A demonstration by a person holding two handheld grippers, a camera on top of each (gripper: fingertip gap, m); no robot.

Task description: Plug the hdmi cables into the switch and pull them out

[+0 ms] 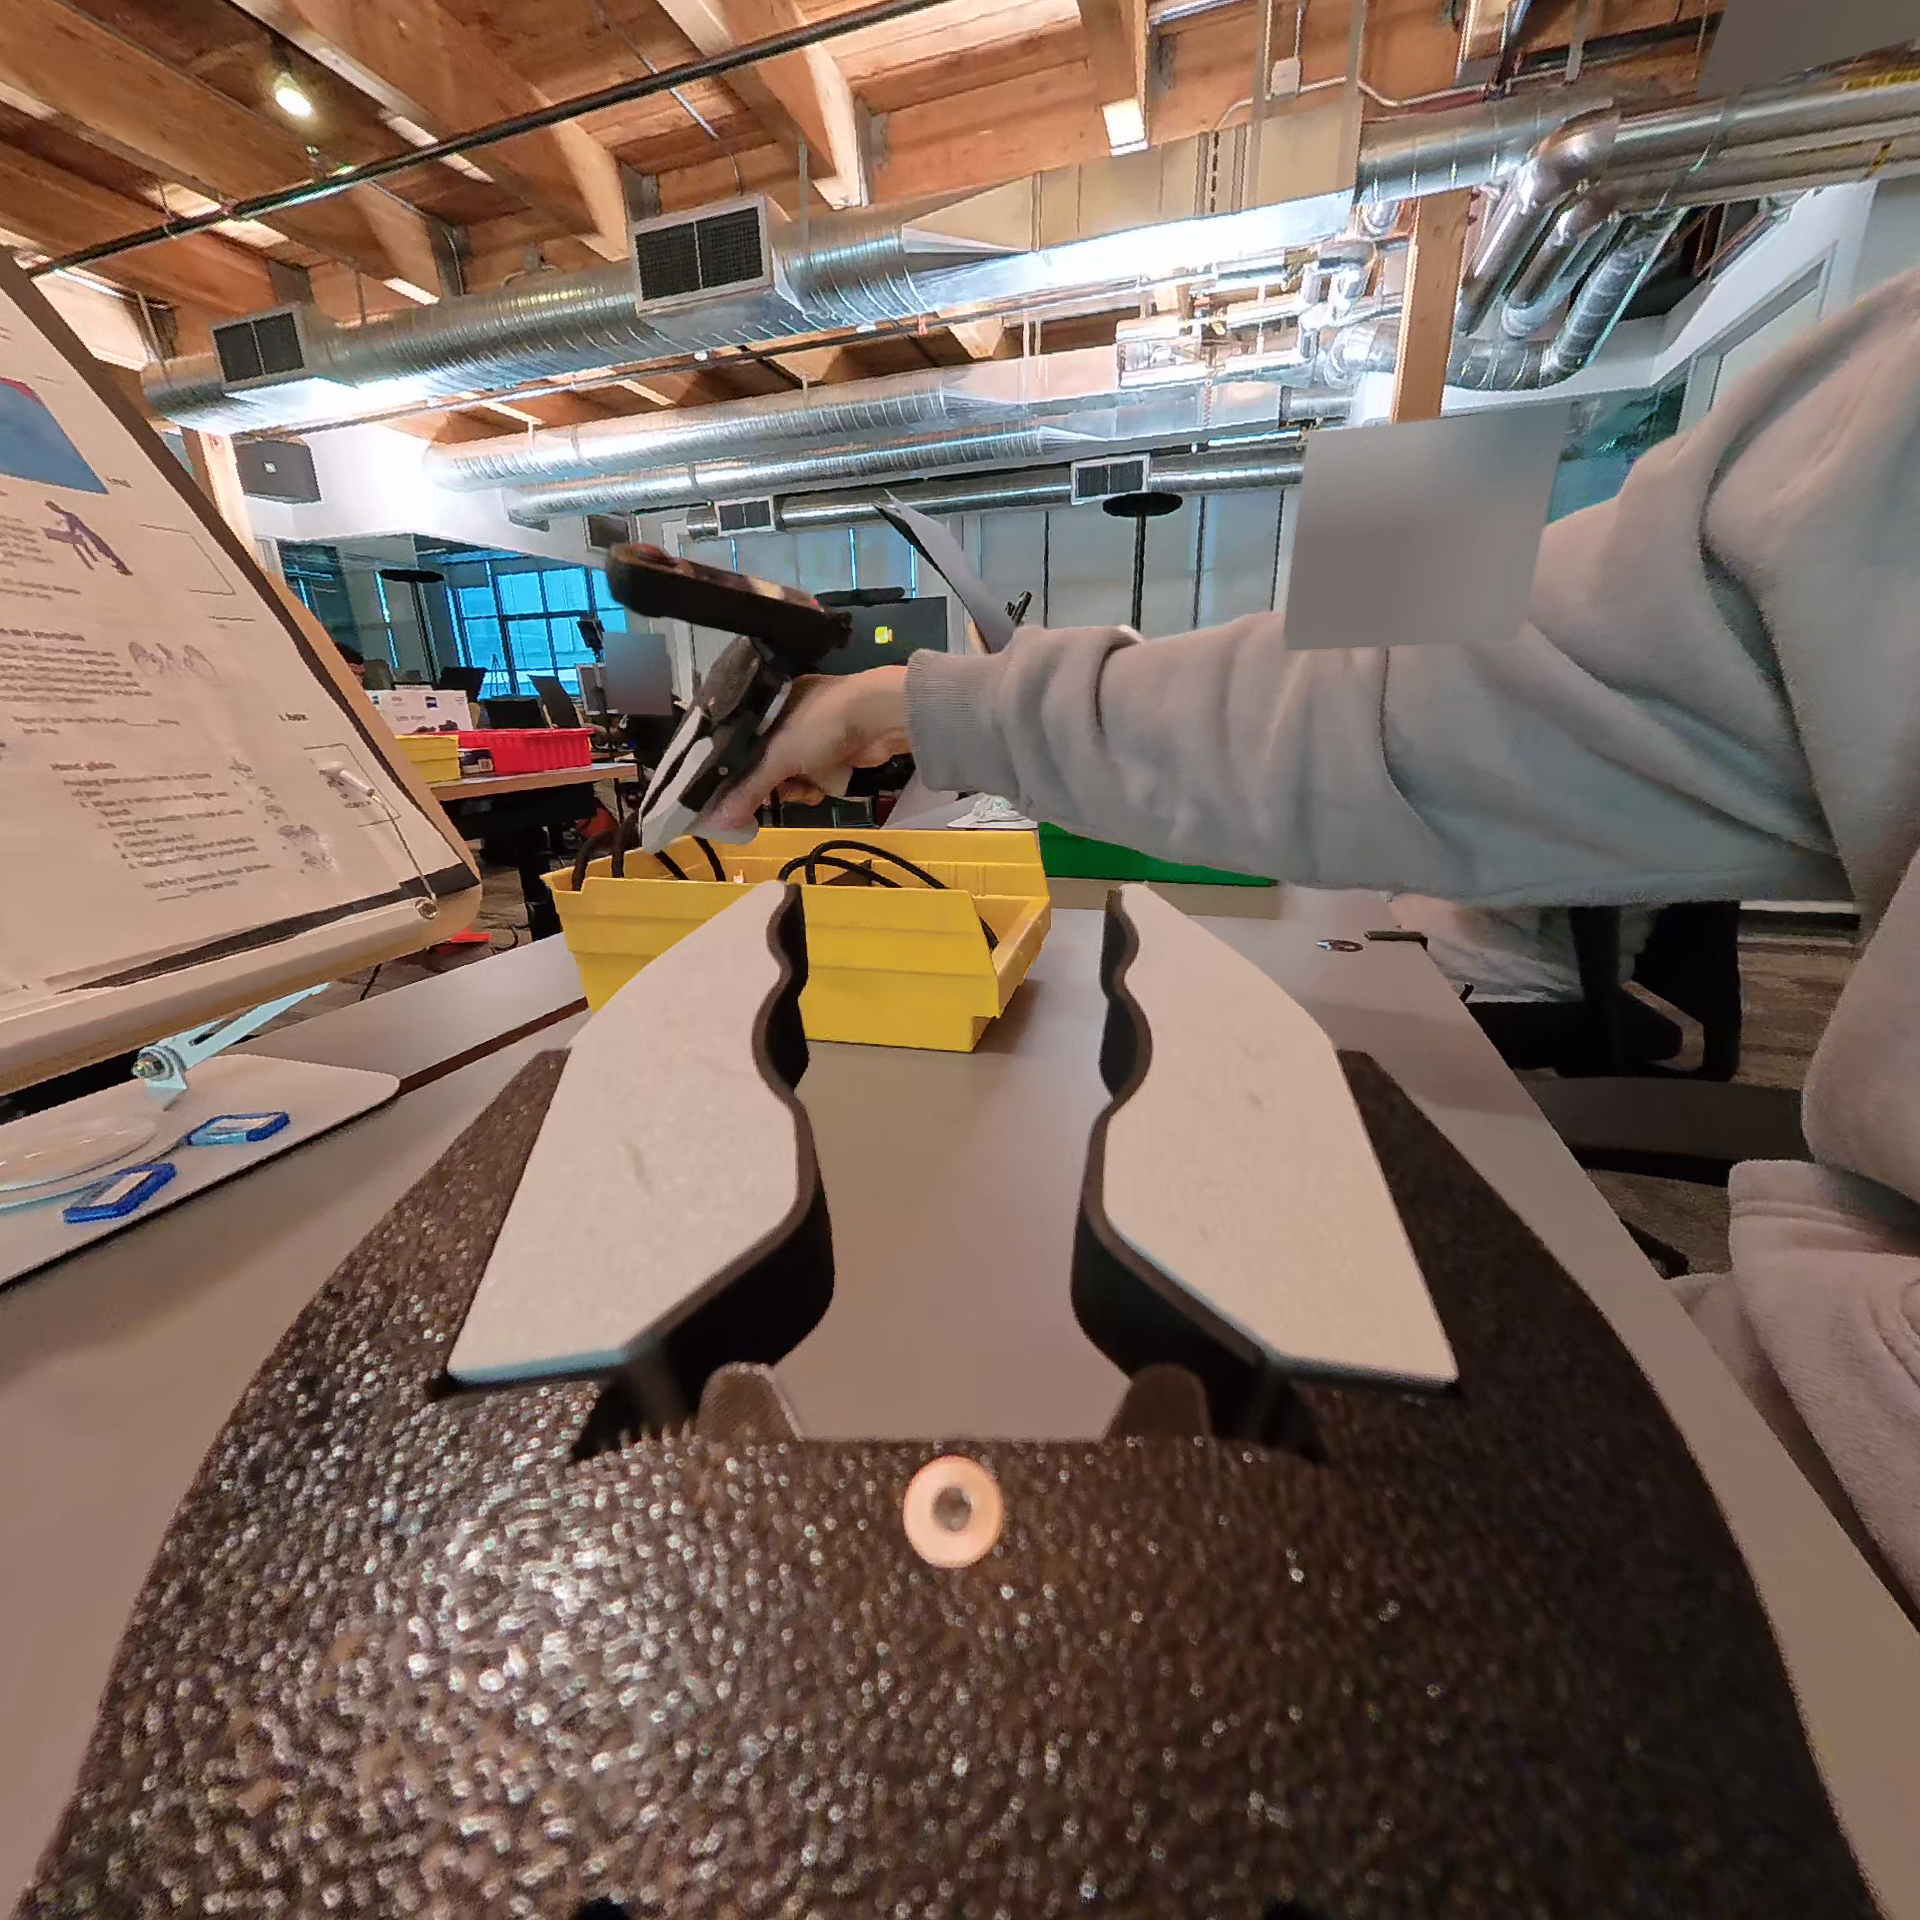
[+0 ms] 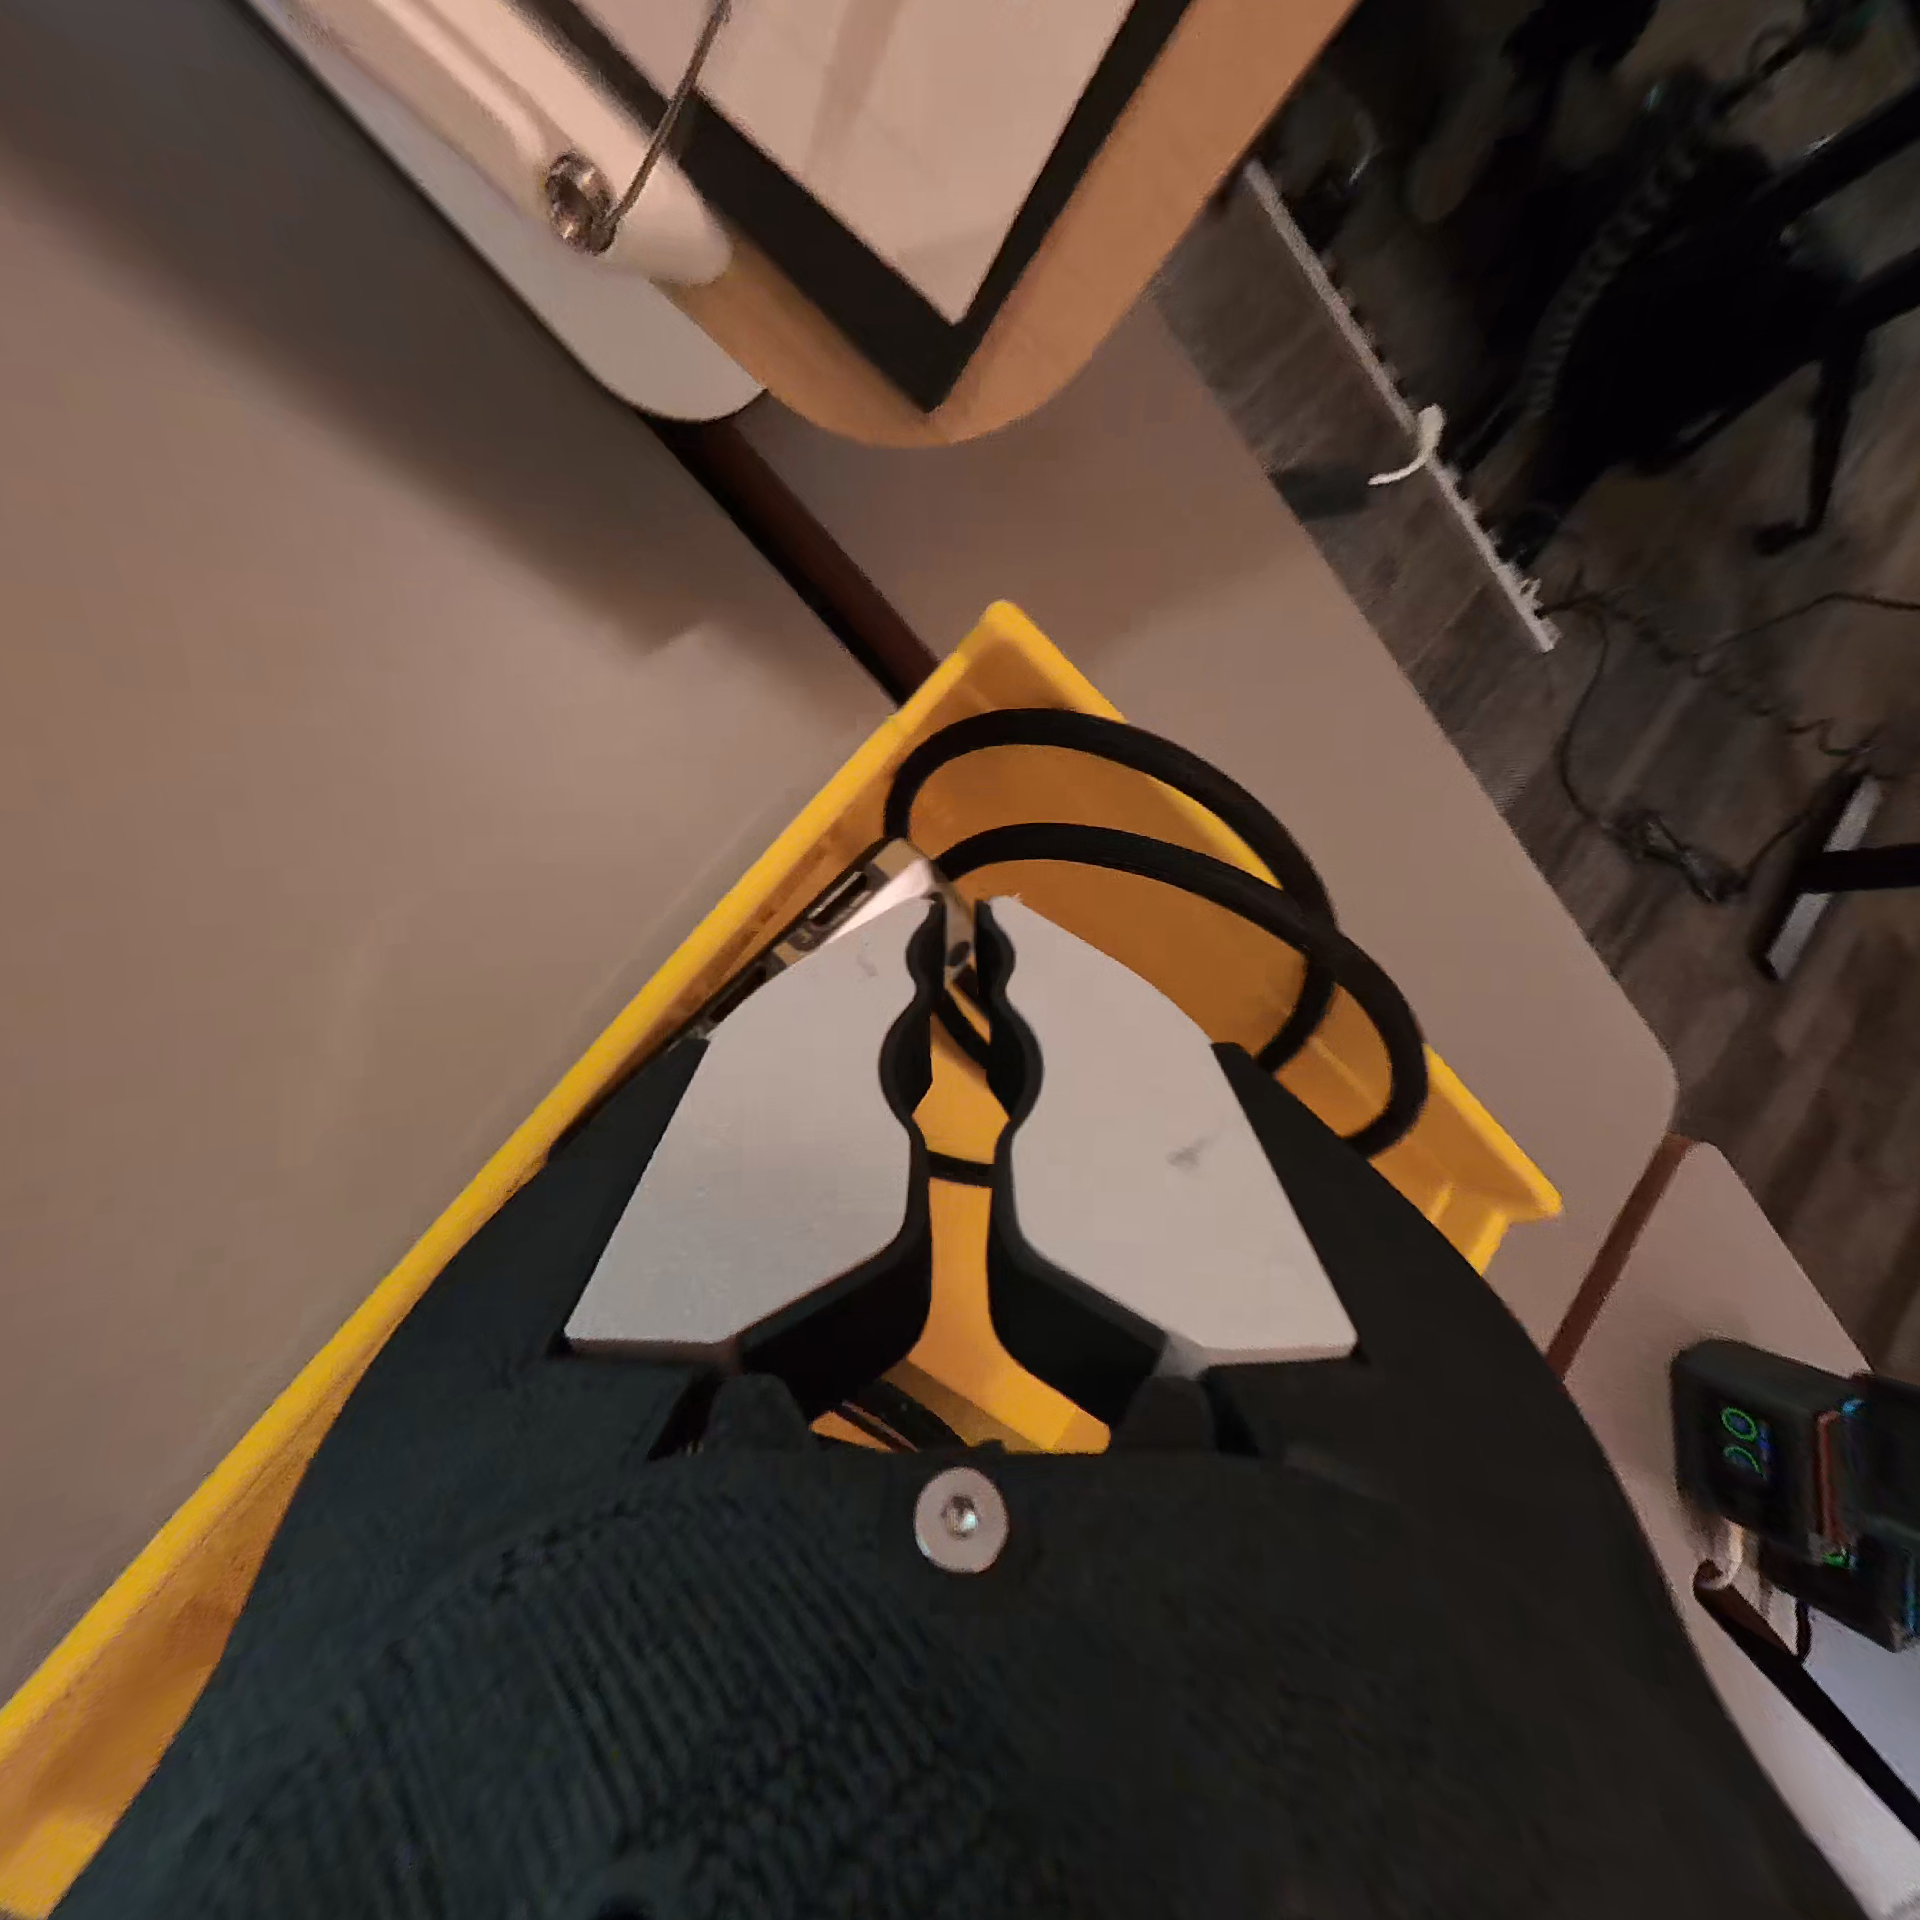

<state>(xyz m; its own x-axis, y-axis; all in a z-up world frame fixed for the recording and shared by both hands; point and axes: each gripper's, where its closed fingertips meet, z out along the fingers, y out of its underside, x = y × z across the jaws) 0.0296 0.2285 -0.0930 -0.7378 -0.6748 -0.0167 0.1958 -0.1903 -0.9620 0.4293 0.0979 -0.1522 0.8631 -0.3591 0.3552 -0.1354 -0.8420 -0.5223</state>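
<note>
A yellow bin (image 1: 894,966) sits on the grey counter (image 1: 935,1195), a little beyond the left gripper (image 1: 951,935), and it holds the task's things. Black HDMI cables (image 2: 1122,831) loop up over the bin's far rim, and a silver switch (image 2: 862,904) with ports along its edge lies against the bin's left wall.

The right gripper (image 2: 961,920) reaches down into the bin from the right, held by a hand (image 1: 831,738) in a grey sleeve (image 1: 1247,748). Its jaws are nearly closed at the tips, pinched at the corner of the switch where a cable meets it; whether they clamp the switch or a plug I cannot tell. The left gripper rests low over the counter with its jaws wide apart and nothing between them, aimed at the bin's near wall.

To the left stands a tilted board (image 1: 187,675) carrying a printed sheet, on a white base (image 1: 260,1122) with small blue-framed cards (image 1: 120,1190) on it. It overhangs the counter just left of the bin. In the right wrist view a small black device (image 2: 1808,1496) with a lit display lies on the counter at the near right.

The room beyond is an open workshop with timber ceiling beams (image 1: 520,125), silver ducts (image 1: 935,416), far desks with red and yellow trays (image 1: 520,748) and a green bin (image 1: 1143,862) behind the sleeve.
</note>
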